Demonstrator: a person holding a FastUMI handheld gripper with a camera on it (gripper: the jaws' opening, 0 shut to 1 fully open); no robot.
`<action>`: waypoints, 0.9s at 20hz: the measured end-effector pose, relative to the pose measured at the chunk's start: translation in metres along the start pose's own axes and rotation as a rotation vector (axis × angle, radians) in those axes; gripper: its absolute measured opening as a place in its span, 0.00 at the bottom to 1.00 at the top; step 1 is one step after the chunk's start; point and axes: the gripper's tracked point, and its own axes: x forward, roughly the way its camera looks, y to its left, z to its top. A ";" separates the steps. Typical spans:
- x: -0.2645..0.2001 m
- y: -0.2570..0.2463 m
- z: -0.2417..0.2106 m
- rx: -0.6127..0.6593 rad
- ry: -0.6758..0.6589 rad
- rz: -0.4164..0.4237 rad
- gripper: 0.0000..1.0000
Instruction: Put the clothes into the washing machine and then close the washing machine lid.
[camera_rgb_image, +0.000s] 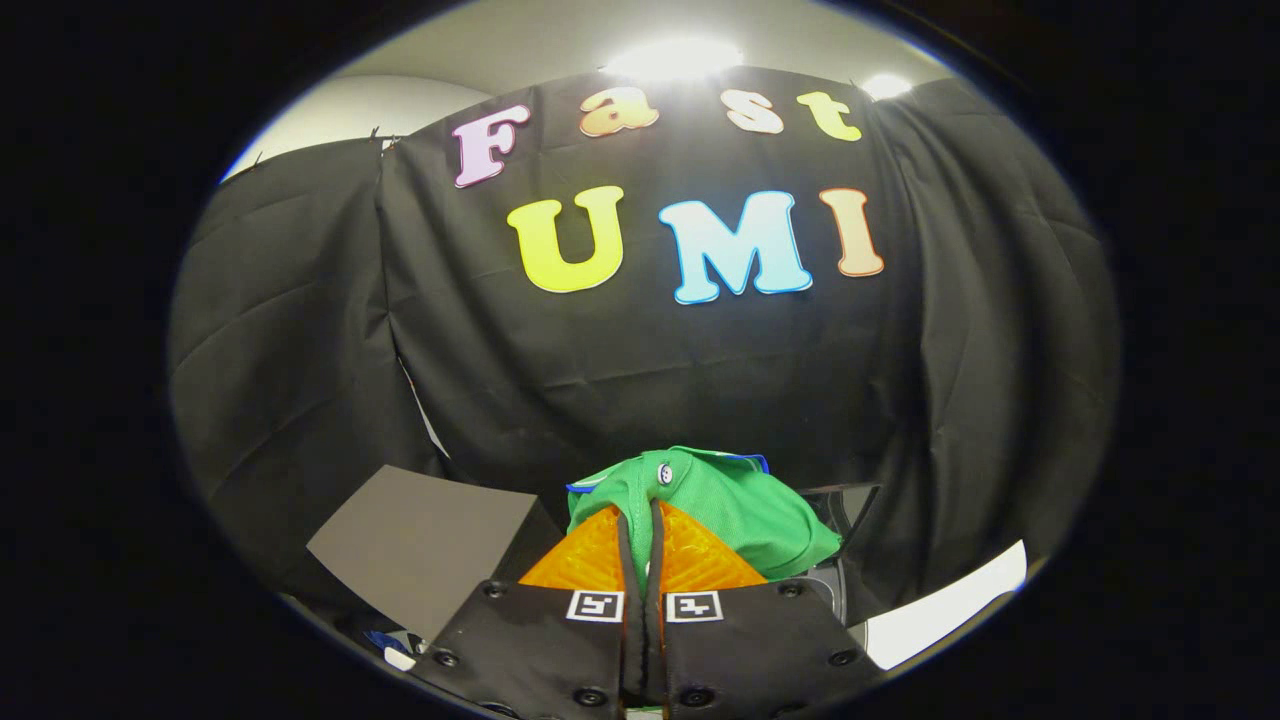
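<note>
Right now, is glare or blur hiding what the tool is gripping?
Gripper view: ceiling lights blow out above the black cloth wall, yet the tool and the green fabric garment pinched between its orange ribbed fingers stay sharp; fisheye bends the edges.

The gripper (641, 520) has its two orange fingers (585, 560) pressed close together on a fold of the green garment (740, 500), leaving no free gap between them; the bunched cloth spills ahead and to the right of the fingertips, blocking the way straight on; a grey flat panel (420, 540) stands tilted just left of the fingers, narrowing that side; a dark frame edge (845, 500) sits close on the right behind the cloth; above the garment the space is open up to the black booth wall (640, 360) beyond.
</note>
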 end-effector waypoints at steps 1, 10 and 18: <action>0.001 -0.007 -0.005 0.001 0.007 0.001 0.02; 0.026 -0.038 -0.068 -0.007 0.107 0.009 0.02; 0.076 -0.069 -0.154 -0.023 0.239 -0.016 0.02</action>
